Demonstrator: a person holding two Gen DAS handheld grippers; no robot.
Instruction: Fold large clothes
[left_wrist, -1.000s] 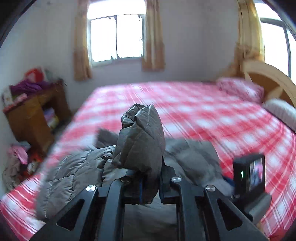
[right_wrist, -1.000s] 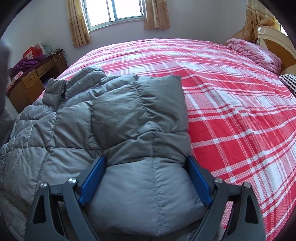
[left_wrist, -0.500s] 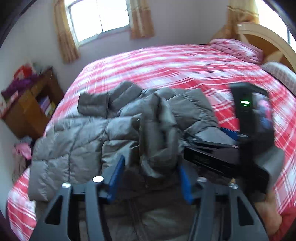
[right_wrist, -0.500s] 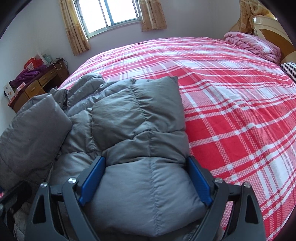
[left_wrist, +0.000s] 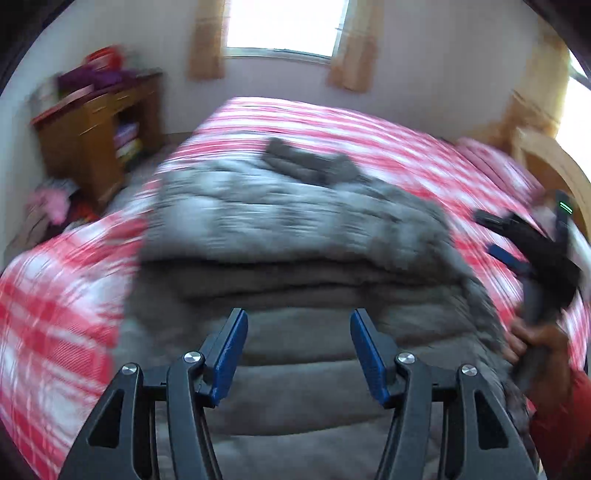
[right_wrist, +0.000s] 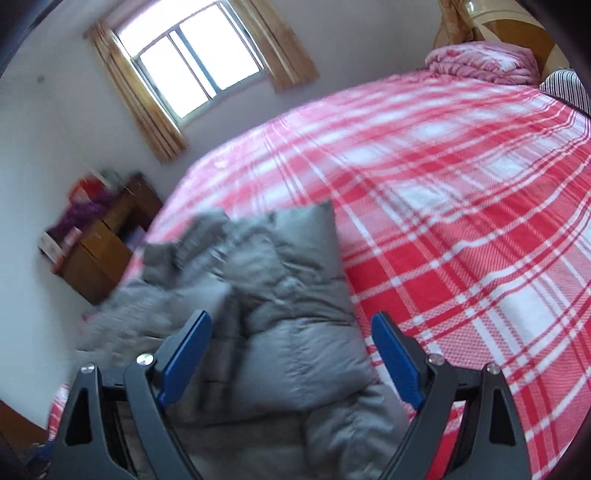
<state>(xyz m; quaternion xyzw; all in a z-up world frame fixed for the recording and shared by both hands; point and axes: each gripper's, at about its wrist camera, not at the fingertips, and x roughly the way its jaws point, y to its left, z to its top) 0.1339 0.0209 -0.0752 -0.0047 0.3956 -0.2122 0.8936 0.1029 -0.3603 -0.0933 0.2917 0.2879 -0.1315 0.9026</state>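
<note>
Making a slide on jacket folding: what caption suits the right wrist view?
Open right tool above a gray puffer jacket lying on a red plaid bed.

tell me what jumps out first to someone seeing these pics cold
A puffy grey quilted down jacket lies bunched at the near end of a bed with a red and white plaid bedsheet. The open left gripper and right gripper hover over it with blue-padded jaws spread, holding nothing.

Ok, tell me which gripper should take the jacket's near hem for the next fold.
Probably left: the left gripper hangs open over the grey jacket's near edge. The right gripper, also open, sits off toward its side.
</note>
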